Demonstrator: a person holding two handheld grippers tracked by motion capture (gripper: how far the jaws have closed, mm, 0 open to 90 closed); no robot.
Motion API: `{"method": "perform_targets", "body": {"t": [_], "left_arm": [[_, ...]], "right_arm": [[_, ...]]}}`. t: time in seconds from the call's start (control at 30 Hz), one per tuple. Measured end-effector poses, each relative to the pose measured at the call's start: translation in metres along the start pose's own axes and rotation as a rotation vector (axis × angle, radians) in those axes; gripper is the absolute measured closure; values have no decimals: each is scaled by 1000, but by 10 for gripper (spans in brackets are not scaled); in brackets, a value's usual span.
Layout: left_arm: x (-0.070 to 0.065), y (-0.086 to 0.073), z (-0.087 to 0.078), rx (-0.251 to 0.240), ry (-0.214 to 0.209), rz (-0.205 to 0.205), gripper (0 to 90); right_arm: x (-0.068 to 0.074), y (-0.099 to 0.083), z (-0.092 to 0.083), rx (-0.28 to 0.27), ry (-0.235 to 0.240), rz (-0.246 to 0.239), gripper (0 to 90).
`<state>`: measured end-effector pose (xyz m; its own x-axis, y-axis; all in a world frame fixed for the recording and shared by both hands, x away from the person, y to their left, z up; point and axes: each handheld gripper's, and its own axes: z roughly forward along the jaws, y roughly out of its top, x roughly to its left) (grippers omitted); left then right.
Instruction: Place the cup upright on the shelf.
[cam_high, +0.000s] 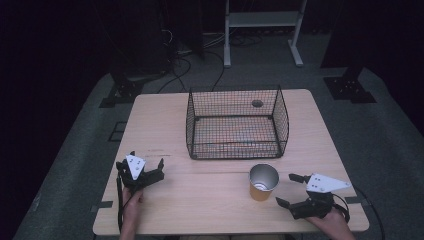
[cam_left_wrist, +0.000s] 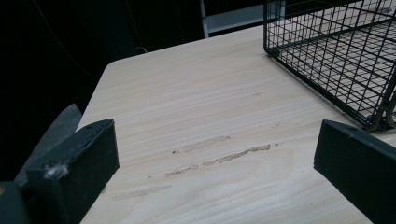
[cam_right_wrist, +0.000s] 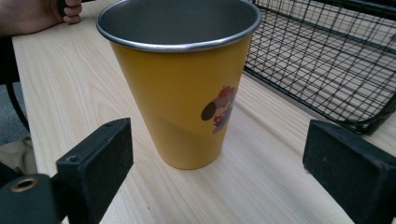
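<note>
A yellow metal cup with a silver inside stands upright on the wooden table, just in front of a black wire basket. In the right gripper view the cup shows a small cartoon print and stands a short way ahead of the wide-apart jaws. My right gripper is open, to the right of the cup and apart from it. My left gripper is open near the table's left front, over bare wood, with nothing between its jaws. The basket's corner lies ahead to its right.
The basket looks empty and sits at the table's middle back. A small dark round mark shows on the table behind it. Beyond the table are a white frame stand, floor cables and dark stands. The other hand appears far left.
</note>
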<state>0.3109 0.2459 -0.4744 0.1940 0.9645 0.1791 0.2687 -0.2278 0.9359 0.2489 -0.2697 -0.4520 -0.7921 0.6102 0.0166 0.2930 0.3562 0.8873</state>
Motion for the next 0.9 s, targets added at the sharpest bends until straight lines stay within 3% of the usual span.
{"method": "perform_targets", "body": {"t": [0.37,0.9], "left_arm": [[0,0,0,-1,0,0,0],[0,0,0,-1,-1,0,0]], "right_arm": [[1,7,15,42,17,5,19],[10,22,32,46,45,-8,18]]}}
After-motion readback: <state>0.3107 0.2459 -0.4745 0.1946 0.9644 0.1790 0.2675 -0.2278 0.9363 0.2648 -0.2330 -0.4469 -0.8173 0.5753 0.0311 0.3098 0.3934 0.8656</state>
